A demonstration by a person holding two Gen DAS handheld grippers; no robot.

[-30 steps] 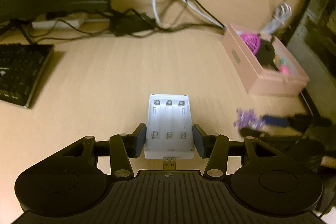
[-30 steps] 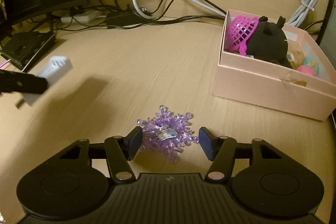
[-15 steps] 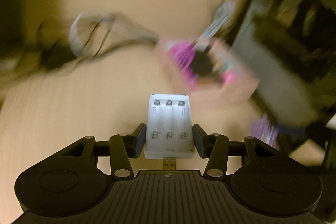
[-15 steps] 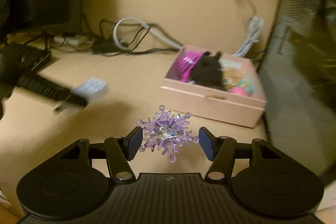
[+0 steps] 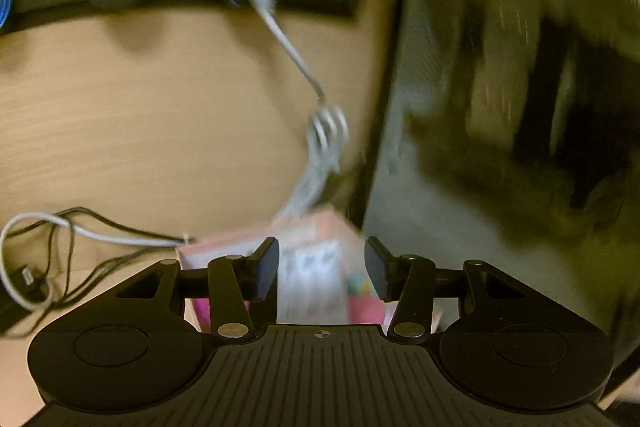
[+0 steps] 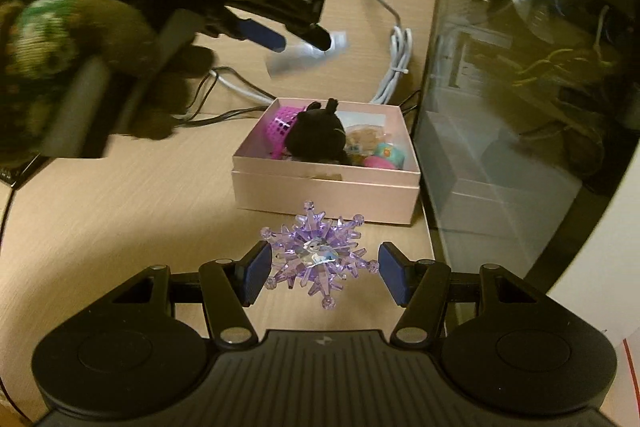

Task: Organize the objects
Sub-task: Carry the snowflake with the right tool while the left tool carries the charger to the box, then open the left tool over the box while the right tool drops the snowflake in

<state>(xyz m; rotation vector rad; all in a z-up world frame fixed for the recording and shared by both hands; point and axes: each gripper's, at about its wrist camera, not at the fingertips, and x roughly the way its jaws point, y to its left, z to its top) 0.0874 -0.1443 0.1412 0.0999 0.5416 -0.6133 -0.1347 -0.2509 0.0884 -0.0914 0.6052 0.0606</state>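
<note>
Left wrist view is pretty smeared, but your left claw (image 5: 321, 269) is clamped on the white battery holder (image 5: 310, 281), and right behind and below it you can make out the pink box (image 5: 224, 251) with bright toys inside, so you look to be about over the drop spot. Next move there, I'd say, is to steady up, dip toward a free patch in the box and only then let go. Right wrist view is much sharper: your right claw (image 6: 322, 273) sits half-wide with the purple snowflake (image 6: 318, 257) pinched between the pads, up off the tabletop (image 6: 120, 211) and just short of the box's near wall. The box already has a black plush (image 6: 318, 133) and a pink basket (image 6: 282, 125), so aim the snowflake at the emptier back corner.
</note>
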